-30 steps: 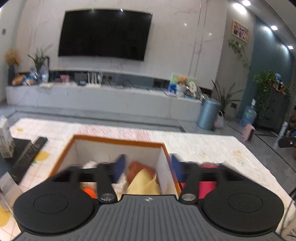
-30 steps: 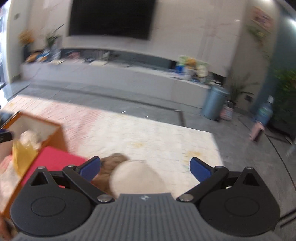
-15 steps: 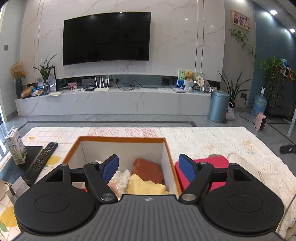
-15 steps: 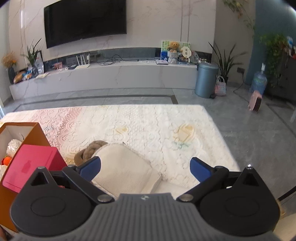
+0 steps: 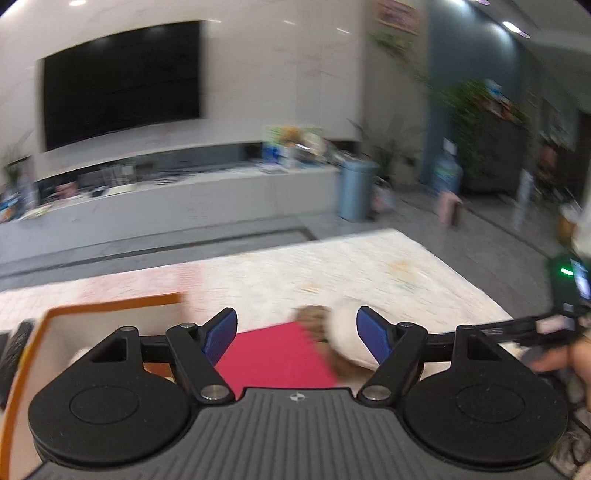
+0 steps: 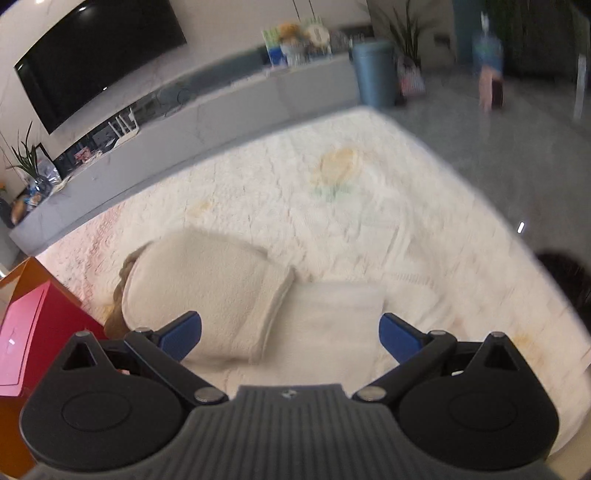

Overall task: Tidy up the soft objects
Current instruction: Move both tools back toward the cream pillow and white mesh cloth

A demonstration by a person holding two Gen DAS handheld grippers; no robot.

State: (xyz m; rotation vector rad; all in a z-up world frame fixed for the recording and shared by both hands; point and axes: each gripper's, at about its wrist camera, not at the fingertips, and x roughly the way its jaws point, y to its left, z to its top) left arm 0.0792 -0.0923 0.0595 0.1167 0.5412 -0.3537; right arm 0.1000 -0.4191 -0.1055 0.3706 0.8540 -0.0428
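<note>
Claws both gape empty: the right claw point(image 6: 290, 334) hangs over a cream towel point(image 6: 207, 291) on the table point(image 6: 332, 206), beside the orange box point(image 6: 22, 273) with its red lid point(image 6: 26, 332). Left claw point(image 5: 297, 334) hovers nearer the box. Best to drop squarely, pinch the towel's folded edge, then lift clear.

Large black wall-mounted television point(image 5: 122, 83) hung on a pale marble wall point(image 5: 280, 74), long grey low media console point(image 6: 207, 110) ran beneath it, blue-grey cylindrical bin point(image 6: 375, 75) stood on grey tiled floor point(image 6: 517, 147), leafy green plants point(image 5: 476, 122) lined a dark teal wall point(image 5: 461, 55), recessed ceiling lights point(image 5: 511, 26) glowed.
</note>
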